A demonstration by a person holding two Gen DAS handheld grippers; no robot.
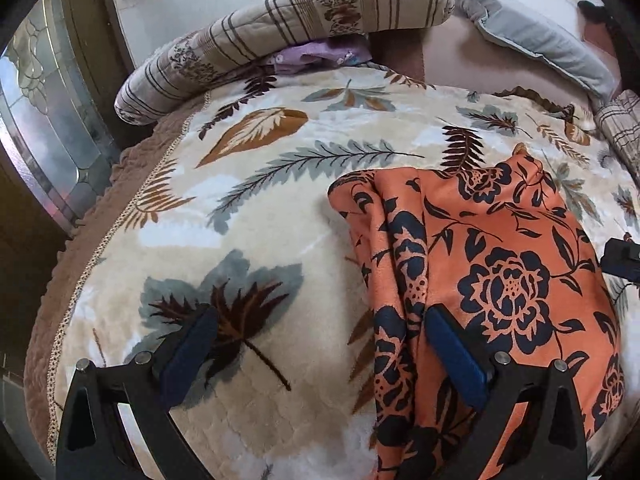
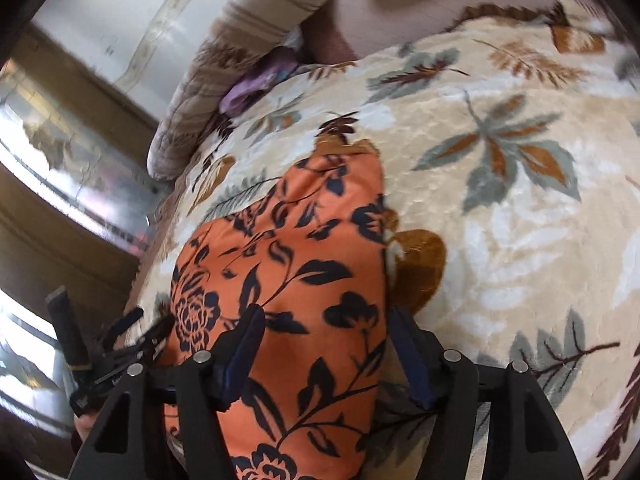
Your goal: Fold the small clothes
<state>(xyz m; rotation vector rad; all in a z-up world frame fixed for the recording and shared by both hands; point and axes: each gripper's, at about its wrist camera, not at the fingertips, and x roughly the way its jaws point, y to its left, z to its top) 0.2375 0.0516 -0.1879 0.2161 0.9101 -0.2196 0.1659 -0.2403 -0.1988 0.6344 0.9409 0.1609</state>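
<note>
An orange garment with a dark floral print [image 1: 500, 264] lies partly folded on the leaf-patterned blanket [image 1: 280, 208]. My left gripper [image 1: 320, 320] is open; its right finger [image 1: 452, 344] rests on the garment's left folded edge, its left finger [image 1: 192, 344] over bare blanket. In the right wrist view the garment [image 2: 296, 264] runs lengthwise between my right gripper's open jaws. My right gripper [image 2: 324, 320] is open over the cloth, with its right finger [image 2: 404, 344] at the garment's right edge. The left gripper [image 2: 120, 344] shows at the lower left of that view.
A striped rolled quilt [image 1: 280, 28] and a grey pillow [image 1: 540, 36] lie at the bed's far end, with a purple cloth [image 1: 320, 56] tucked under the quilt. The bed's left edge [image 1: 80, 280] drops off beside a glass-panelled door [image 1: 52, 120].
</note>
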